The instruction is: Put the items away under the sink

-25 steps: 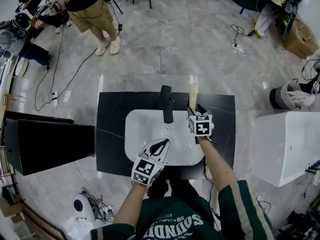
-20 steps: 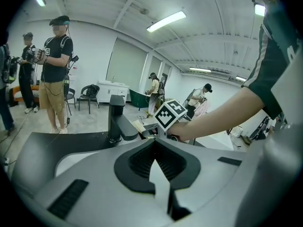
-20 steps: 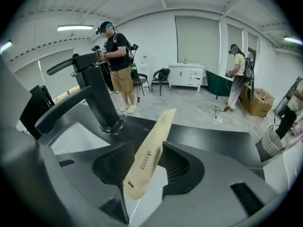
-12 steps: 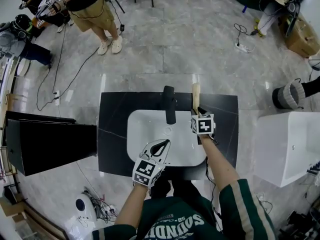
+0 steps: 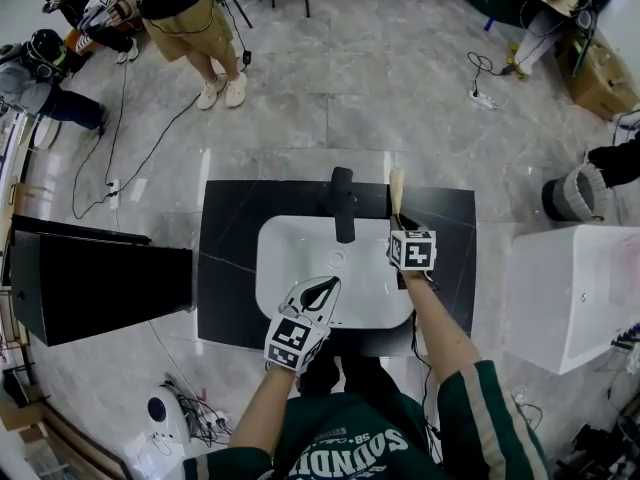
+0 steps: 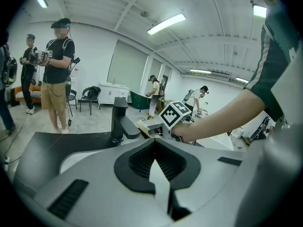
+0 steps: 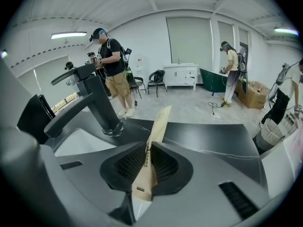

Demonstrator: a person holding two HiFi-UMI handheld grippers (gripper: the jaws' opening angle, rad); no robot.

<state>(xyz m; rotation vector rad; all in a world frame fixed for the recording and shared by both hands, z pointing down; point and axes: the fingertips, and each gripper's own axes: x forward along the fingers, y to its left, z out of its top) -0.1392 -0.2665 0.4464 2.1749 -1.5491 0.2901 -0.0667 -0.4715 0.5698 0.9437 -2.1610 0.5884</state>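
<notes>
the right tongs (image 7: 147,161) pinch a flat tan paper packet (image 7: 156,126), which sticks out forward from between them, tilted upward. it hangs over the back of the black surface (image 5: 450,258), just right of the faucet (image 5: 343,206). the left tongs (image 6: 154,148) are pressed together with nothing in them, held over the front edge of the white basin (image 5: 290,258). other people (image 5: 180,8) stand on the floor beyond.

Dark green shirt (image 5: 330,418), white chest lettering (image 5: 345,448), pale-striped sleeves (image 5: 480,408); left gripper (image 5: 320,290) and right gripper (image 5: 399,224) have grey shells, black pads, black-and-white marker cubes (image 5: 412,250).
</notes>
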